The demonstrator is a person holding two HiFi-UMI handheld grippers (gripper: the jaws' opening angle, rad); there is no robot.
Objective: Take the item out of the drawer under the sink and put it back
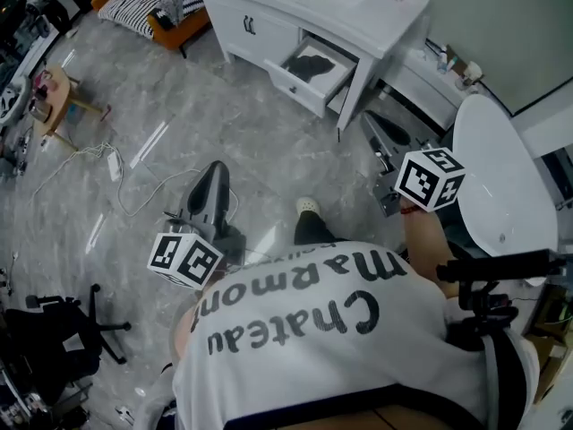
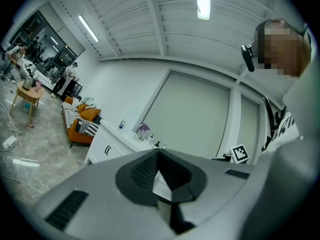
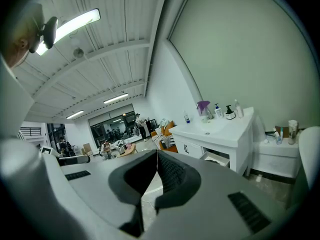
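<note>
The white sink cabinet (image 1: 269, 12) stands across the room, and the drawer (image 1: 333, 86) under its basin is pulled out. A dark flat item (image 1: 313, 64) lies inside it. Both grippers are held near the person's body, far from the drawer. In the head view, my left gripper (image 1: 214, 170) points over the floor and my right gripper (image 1: 370, 122) points toward the cabinet's right leg. The left gripper (image 2: 159, 154) and the right gripper (image 3: 156, 155) are both shut with nothing between the jaws. The right gripper view shows the cabinet (image 3: 220, 134) and its open drawer (image 3: 216, 158).
An orange sofa with striped cushions (image 1: 148, 7) stands left of the cabinet. A small wooden table (image 1: 54, 97) and a white cable with a power strip (image 1: 115, 164) are on the grey floor. A black office chair (image 1: 63, 334) is at lower left, a white rounded fixture (image 1: 501, 186) at right.
</note>
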